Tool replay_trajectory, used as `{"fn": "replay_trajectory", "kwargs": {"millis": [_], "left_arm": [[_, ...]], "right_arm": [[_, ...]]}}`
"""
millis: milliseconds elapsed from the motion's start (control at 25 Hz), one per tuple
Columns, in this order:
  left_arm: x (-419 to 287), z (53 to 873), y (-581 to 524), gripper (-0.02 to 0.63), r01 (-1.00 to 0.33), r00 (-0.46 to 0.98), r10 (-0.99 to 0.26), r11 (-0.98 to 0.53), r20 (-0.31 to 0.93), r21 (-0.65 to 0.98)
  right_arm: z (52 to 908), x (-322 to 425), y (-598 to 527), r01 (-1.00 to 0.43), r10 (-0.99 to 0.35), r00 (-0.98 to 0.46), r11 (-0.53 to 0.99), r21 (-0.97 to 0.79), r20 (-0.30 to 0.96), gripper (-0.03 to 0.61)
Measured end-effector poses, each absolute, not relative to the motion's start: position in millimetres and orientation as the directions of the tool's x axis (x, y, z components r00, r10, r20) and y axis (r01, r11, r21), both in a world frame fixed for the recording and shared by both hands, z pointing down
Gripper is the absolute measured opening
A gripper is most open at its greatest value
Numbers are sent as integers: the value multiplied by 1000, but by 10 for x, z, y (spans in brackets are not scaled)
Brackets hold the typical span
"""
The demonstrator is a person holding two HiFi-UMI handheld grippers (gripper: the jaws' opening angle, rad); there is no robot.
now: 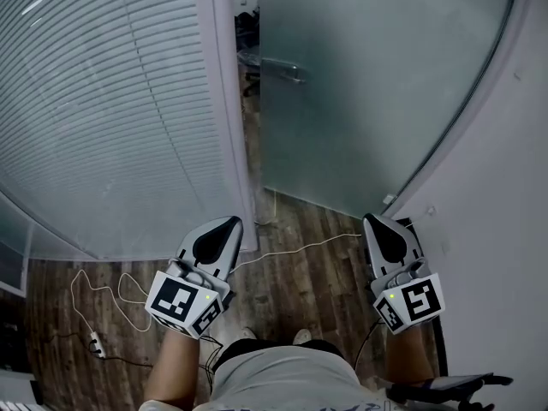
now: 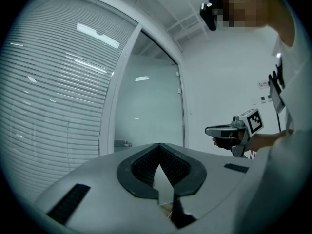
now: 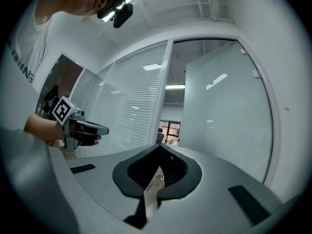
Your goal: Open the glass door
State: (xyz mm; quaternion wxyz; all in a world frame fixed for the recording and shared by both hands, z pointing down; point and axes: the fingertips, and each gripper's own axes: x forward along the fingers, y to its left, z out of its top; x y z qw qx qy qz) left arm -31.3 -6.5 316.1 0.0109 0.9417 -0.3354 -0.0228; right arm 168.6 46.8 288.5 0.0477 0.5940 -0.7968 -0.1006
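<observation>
The frosted glass door [image 1: 377, 84] stands ajar, a narrow gap showing between its left edge and the white frame post [image 1: 224, 101]. Its metal handle [image 1: 287, 69] sits on that left edge. My left gripper [image 1: 224, 225] is shut and empty, level, well short of the door and below the post. My right gripper [image 1: 374, 223] is also shut and empty, near the door's lower right corner. In the left gripper view the door [image 2: 151, 111] and handle [image 2: 124, 143] lie ahead past the closed jaws [image 2: 160, 145]. In the right gripper view the door [image 3: 219, 121] fills the right side beyond the jaws [image 3: 160, 146].
A glass wall with closed blinds [image 1: 111, 101] runs along the left. A white wall [image 1: 505, 187] closes the right side. A white cable [image 1: 111, 294] and a power strip [image 1: 97, 343] lie on the wooden floor [image 1: 300, 229]. An office chair [image 1: 248, 58] shows through the gap.
</observation>
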Motion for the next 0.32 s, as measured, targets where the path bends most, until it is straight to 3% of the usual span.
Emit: {"fn": "replay_trajectory", "kwargs": {"millis": [320], "left_arm": [[-262,3227,5,0,-628,776,-629,-777,-43,39]], "right_arm": [[2980,1703,510,-933,-956,-291,274,233,-41,0]]}}
